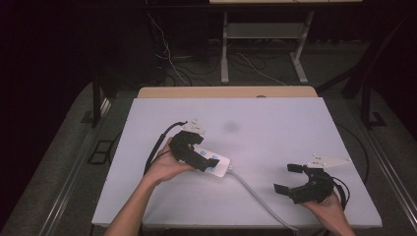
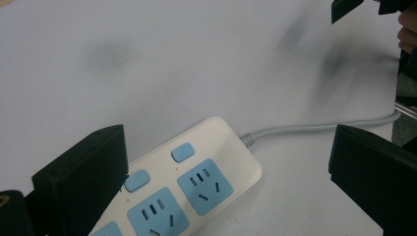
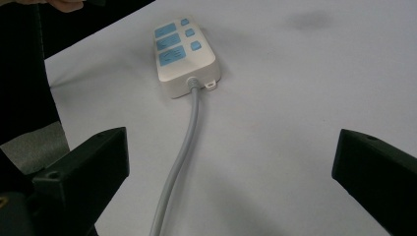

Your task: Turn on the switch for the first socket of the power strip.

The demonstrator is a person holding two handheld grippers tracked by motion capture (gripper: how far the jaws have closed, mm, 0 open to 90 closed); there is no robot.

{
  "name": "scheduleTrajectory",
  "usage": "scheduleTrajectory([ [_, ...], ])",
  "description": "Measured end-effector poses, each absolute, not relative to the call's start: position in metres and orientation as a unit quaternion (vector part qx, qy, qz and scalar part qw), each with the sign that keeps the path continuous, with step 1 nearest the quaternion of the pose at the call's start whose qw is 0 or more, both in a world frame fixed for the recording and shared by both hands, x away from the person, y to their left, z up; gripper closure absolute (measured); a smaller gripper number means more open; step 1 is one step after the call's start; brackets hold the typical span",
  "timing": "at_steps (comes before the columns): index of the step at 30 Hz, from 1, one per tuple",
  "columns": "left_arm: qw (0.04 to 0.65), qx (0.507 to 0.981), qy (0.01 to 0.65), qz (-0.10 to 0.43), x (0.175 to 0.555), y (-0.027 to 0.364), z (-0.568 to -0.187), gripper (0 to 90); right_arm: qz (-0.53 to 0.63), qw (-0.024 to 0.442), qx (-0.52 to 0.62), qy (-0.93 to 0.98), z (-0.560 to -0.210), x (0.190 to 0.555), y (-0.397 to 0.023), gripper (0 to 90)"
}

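A white power strip with blue sockets and blue switches lies left of the middle of the white board. Its grey cable runs off the front edge. My left gripper hovers over the strip, open. In the left gripper view the strip lies low between the wide-apart jaws of that gripper. My right gripper is open near the front right corner, apart from the strip. In the right gripper view, this gripper points at the strip, with the cable running between its jaws.
A wooden table edge shows behind the board. Beyond it stand desk legs, and loose cables lie on the floor. A faint dark smudge marks the board's middle. The right gripper's jaw shows in the left gripper view.
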State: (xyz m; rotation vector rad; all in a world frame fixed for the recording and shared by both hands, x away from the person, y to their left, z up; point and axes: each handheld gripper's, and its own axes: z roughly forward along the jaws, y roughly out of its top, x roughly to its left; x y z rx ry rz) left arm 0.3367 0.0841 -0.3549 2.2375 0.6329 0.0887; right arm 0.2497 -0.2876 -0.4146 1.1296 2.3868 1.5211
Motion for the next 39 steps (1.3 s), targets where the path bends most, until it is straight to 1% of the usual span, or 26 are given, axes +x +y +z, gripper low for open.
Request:
scheduleTrajectory([
  [11, 0.367, 0.899, 0.238, 0.027, 0.349, 0.066, -0.361, 0.7, 0.498, 0.047, 0.369, 0.784, -0.415, 0.25, -0.287, 0.3],
  [24, 0.334, 0.914, 0.228, 0.023, 0.363, 0.057, -0.363, 3.3, 0.496, 0.046, 0.368, 0.785, -0.415, 0.25, -0.287, 0.4],
  [28, 0.326, 0.918, 0.227, 0.017, 0.368, 0.056, -0.365, 6.9, 0.495, 0.046, 0.367, 0.786, -0.415, 0.25, -0.287, 0.3],
  [34, 0.318, 0.921, 0.224, 0.01, 0.374, 0.056, -0.371, 15.4, 0.493, 0.045, 0.367, 0.787, -0.416, 0.25, -0.287, 0.3],
  [39, 0.317, 0.923, 0.218, 0.008, 0.377, 0.055, -0.371, 25.4, 0.492, 0.045, 0.366, 0.788, -0.416, 0.25, -0.287, 0.3],
])
